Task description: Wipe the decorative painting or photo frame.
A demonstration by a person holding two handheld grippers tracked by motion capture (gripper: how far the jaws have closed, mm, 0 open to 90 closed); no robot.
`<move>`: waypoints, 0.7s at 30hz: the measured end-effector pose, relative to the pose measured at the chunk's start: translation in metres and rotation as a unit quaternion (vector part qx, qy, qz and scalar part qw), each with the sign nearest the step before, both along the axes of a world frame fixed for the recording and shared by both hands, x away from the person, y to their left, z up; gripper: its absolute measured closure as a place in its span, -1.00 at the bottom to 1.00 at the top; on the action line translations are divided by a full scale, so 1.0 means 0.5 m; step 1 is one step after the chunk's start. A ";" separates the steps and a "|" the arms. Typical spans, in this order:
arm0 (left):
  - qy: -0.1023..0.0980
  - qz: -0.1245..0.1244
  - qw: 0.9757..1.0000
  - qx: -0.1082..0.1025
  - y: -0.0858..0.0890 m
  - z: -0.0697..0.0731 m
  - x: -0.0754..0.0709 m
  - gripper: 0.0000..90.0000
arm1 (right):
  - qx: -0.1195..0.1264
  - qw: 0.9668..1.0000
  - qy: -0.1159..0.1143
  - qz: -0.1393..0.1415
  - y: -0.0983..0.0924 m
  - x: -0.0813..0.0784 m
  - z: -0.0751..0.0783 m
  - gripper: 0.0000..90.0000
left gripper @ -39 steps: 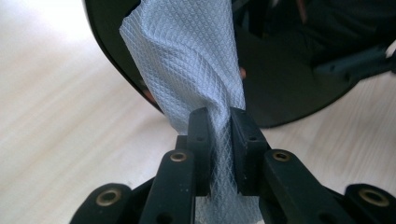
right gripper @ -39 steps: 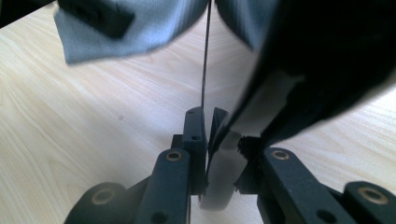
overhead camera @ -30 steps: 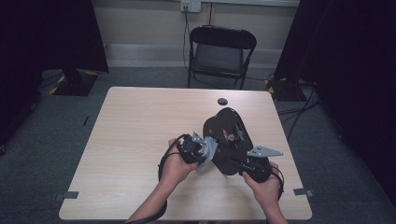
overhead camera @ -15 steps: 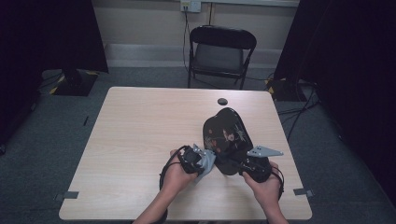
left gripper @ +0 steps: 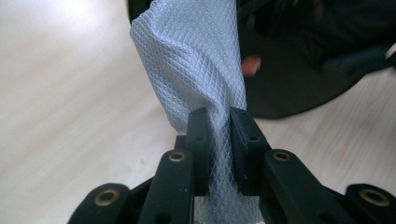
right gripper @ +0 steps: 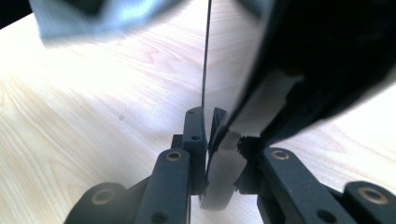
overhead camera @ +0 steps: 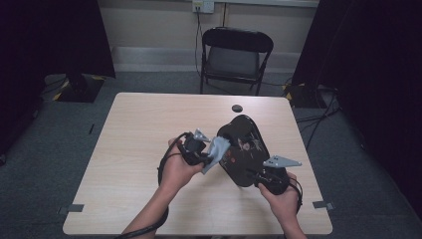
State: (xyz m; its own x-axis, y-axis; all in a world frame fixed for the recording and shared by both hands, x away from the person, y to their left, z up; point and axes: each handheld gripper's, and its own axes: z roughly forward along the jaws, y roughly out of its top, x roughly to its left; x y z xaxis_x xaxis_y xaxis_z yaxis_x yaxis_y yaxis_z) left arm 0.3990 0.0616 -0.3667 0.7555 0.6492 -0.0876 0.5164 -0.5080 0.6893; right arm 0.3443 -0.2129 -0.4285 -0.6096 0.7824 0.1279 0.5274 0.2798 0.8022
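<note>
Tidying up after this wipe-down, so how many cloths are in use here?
1: a grey cloth pinched in the left gripper, hanging against the black disc. Another could lie hidden behind the disc.

This looks like a plain recording room or lab. A bare wooden table point(overhead camera: 149, 149) stands on grey carpet point(overhead camera: 50, 164), black curtains point(overhead camera: 368, 74) hang at both sides, and a folding chair point(overhead camera: 236, 59) and a wall socket point(overhead camera: 203, 6) sit behind.
</note>
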 end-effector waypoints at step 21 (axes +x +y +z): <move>-0.052 -0.022 0.998 -0.019 -0.050 0.119 0.006 0.75 | 0.000 1.000 0.000 0.001 0.000 0.002 0.000 0.74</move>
State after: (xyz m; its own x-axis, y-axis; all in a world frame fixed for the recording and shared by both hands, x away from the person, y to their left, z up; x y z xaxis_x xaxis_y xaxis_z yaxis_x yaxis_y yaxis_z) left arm 0.4018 0.0366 -0.3074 0.7893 0.6132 -0.0302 0.4186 -0.5015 0.7571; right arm 0.3453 -0.2130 -0.4284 -0.6117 0.7806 0.1283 0.5266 0.2807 0.8024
